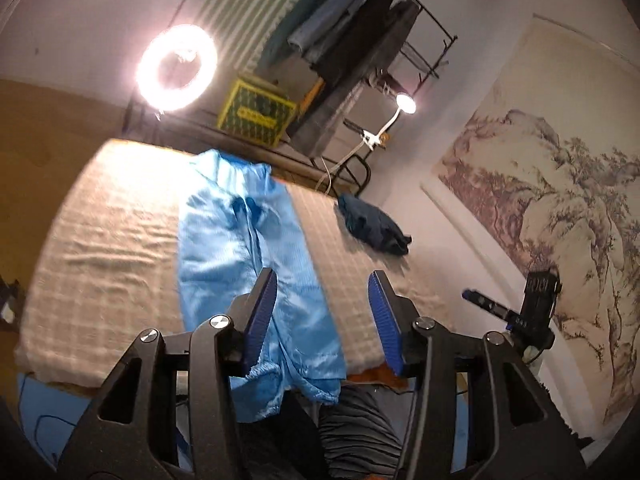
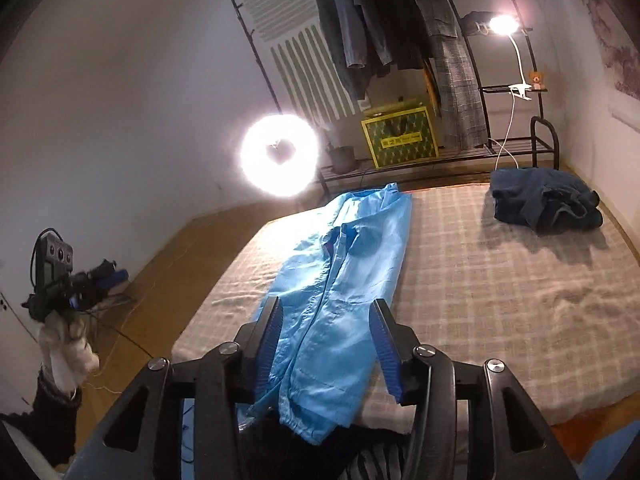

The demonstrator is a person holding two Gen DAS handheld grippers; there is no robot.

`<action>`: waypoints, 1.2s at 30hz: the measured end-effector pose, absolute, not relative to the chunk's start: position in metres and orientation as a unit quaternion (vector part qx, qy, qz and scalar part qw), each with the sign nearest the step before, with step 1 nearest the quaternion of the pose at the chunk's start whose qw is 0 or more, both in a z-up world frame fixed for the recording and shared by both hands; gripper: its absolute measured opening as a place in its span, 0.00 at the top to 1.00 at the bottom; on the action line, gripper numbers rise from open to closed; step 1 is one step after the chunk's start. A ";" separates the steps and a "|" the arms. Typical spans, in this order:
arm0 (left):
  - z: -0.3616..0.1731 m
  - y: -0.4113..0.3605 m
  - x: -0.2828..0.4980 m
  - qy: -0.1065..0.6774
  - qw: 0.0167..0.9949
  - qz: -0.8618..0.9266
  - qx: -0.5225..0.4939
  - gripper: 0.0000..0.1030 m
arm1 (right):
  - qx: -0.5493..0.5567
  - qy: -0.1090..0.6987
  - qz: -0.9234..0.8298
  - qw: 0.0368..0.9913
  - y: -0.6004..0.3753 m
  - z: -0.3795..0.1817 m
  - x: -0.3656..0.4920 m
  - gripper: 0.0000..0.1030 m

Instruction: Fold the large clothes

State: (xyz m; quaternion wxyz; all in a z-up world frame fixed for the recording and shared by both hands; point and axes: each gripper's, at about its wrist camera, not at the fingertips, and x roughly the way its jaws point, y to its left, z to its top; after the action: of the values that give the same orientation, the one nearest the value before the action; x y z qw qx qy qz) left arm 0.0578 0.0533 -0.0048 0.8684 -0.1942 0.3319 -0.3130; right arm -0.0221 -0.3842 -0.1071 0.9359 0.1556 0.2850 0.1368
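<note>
Now we hover, both grippers' fingers (image 1: 262, 312) apart and empty, over the blue garment (image 2: 340, 280); next, grasp its six-o'clock hem.

Left tool (image 1: 322, 300) jaws apart, right tool (image 2: 326, 328) likewise, both empty

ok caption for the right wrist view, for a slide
Right gripper, jaws open, above a long shiny light-blue garment laid flat on the checked beige bed cover.
</note>
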 end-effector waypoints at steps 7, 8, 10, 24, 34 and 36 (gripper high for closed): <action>0.062 0.102 0.042 0.311 0.896 -0.269 -0.171 0.45 | 0.158 0.254 0.149 0.943 -0.419 -0.059 -0.052 0.53; 0.067 0.105 0.042 0.312 0.896 -0.267 -0.169 0.42 | 0.157 0.245 0.146 0.945 -0.425 -0.050 -0.057 0.53; 0.073 0.112 0.040 0.312 0.901 -0.255 -0.161 0.41 | 0.156 0.233 0.142 0.949 -0.434 -0.038 -0.065 0.51; -0.174 0.074 0.102 0.518 0.781 -0.229 -0.265 0.33 | 0.254 0.386 0.163 0.872 -0.422 -0.191 -0.016 0.39; -0.274 0.061 0.117 0.568 0.724 -0.209 -0.332 0.33 | 0.285 0.475 0.189 0.810 -0.387 -0.296 0.059 0.39; -0.284 0.054 0.122 0.579 0.716 -0.210 -0.329 0.33 | 0.286 0.489 0.194 0.801 -0.379 -0.310 0.068 0.39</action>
State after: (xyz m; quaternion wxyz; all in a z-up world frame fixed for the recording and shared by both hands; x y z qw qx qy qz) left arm 0.1221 0.0537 -0.2837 0.7160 -0.3285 0.5791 -0.2100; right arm 0.0680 -0.3793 -0.3096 0.8010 0.2860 0.4890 0.1938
